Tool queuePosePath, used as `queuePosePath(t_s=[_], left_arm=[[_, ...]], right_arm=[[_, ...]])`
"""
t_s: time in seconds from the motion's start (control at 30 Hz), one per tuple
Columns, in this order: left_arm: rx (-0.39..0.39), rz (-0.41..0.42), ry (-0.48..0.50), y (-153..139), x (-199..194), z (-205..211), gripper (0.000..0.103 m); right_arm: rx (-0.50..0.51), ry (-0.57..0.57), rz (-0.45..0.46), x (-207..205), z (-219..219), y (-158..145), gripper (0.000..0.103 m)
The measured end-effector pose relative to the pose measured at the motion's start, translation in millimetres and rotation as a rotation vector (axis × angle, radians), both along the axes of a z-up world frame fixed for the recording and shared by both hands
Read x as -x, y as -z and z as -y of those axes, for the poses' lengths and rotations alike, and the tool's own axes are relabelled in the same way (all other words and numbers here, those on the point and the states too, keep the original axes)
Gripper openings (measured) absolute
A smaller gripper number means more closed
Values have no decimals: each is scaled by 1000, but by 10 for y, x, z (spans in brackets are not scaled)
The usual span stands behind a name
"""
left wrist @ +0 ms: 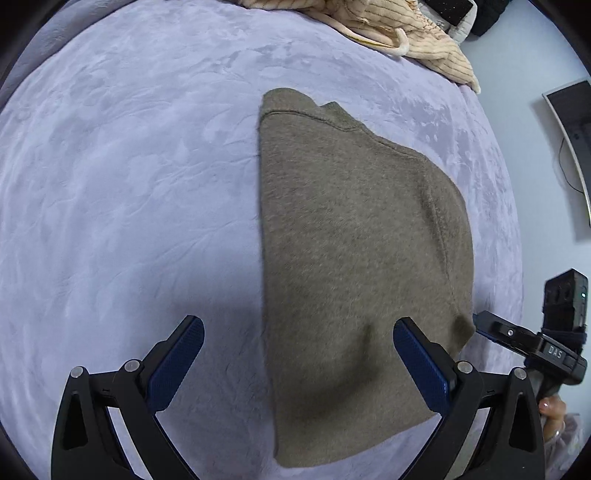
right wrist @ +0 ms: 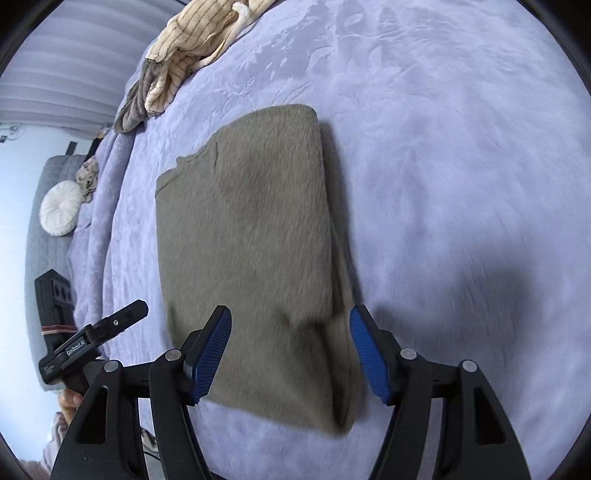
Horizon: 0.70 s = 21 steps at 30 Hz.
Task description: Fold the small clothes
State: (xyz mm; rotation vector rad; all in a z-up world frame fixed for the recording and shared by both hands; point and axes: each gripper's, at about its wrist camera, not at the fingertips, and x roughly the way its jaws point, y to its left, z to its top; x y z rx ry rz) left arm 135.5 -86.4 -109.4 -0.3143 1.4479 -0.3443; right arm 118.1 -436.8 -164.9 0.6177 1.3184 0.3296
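Across the bed's lavender blanket (left wrist: 129,166) lies the folded brown garment (left wrist: 351,240), a thick flat rectangle at the middle. Beyond the garment, at the bed's far edge, sits a heap of striped cream clothes (left wrist: 417,29). Both claws hover at the garment's near end: the left claw (left wrist: 298,363) spread wide and empty, the right claw (right wrist: 291,352) released, jaws astride its thick folded edge. This fold looks finished; next, probably, set it aside and fetch another piece.

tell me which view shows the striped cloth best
The right wrist view: the striped cloth shows bunched at the bed's far edge beside a grey piece. The left wrist view crops it at the top.
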Motion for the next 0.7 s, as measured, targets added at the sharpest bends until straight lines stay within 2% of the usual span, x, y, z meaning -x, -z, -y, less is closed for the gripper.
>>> queuePosePath(t_s=[0.1,0.2,0.33,0.4,0.43,0.47,0.5,0.53,0.57,0.63,0.7], left_arm=[[52,-14,26,193,-141,115,103],[84,-33,44,369,-207,202,103],[104,-1,64,399,-238,295,103],[109,27,68,351,-242,347,89],[105,40,75,319,-241,375,82],[92,53,79,283,-235,394,73],[95,64,83,251,-233,403,68],[98,76,85,213,-228,387,58],[108,83,84,169,-222,357,51],[151,87,83,81,-217,280,46],[200,92,89,-15,-192,212,45]], right_arm=[[-54,-48,-5,-217,46,234,70],[-153,-82,-14,-354,54,431,70],[-246,-111,7,-469,-20,549,72],[-266,-106,1,-511,-68,578,68],[-269,-98,-9,-523,-91,588,53],[-285,-87,-23,-524,-95,599,45],[-301,-71,-29,-511,-93,591,41],[-311,-64,-26,-495,-81,562,36],[-323,-61,-18,-470,-73,517,34],[-384,-48,-11,-412,-84,432,32],[-423,-46,6,-360,-134,314,32]])
